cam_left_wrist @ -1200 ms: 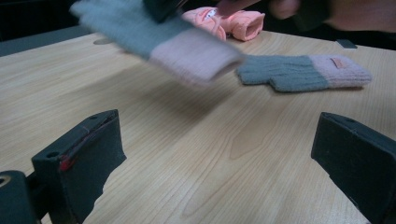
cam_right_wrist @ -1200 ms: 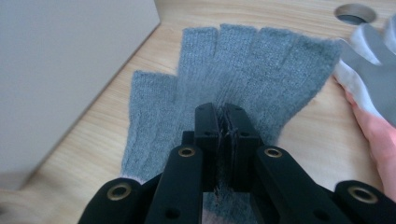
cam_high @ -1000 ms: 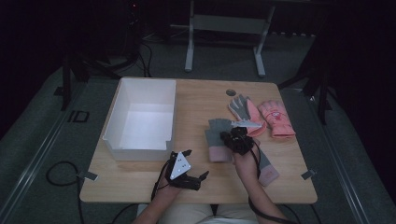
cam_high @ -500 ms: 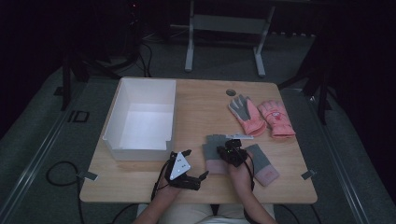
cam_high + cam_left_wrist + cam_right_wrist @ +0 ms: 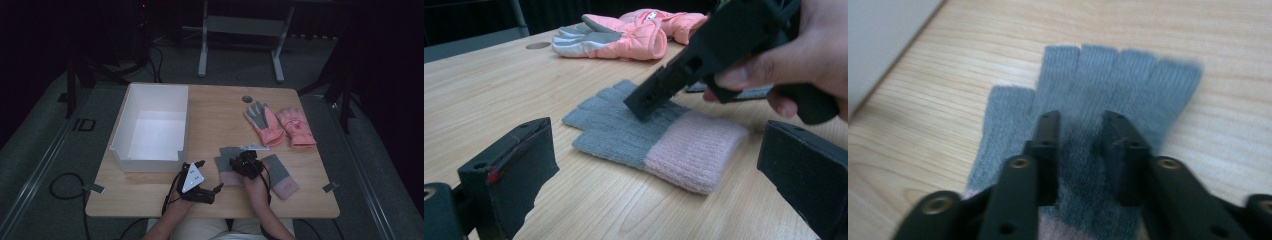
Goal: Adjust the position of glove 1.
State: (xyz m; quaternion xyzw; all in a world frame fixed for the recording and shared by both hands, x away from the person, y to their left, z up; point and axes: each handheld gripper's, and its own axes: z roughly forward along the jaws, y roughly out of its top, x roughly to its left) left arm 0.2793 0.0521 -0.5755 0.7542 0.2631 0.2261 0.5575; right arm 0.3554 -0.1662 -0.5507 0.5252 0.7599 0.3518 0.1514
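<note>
Gloves are not yet boxed: the grey glove point(image 5: 1088, 165) at lower centre of the high view is pressed by the right gripper point(image 5: 1080, 122), whose jaws, just opened, straddle it ungripped; the left gripper point(image 5: 207, 175) is held released, and the white box point(image 5: 131, 150) remains unfilled.

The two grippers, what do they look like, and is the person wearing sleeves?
Both are black, two-jawed tools. The left gripper carries a pale grey three-cornered plate with dark dots on top, and a black cable trails from it. Its pads are flat black blocks, one with a small red mark. The right gripper has slim black jaws with round bolt holes. The forearms look bare, with no sleeves visible.
</note>
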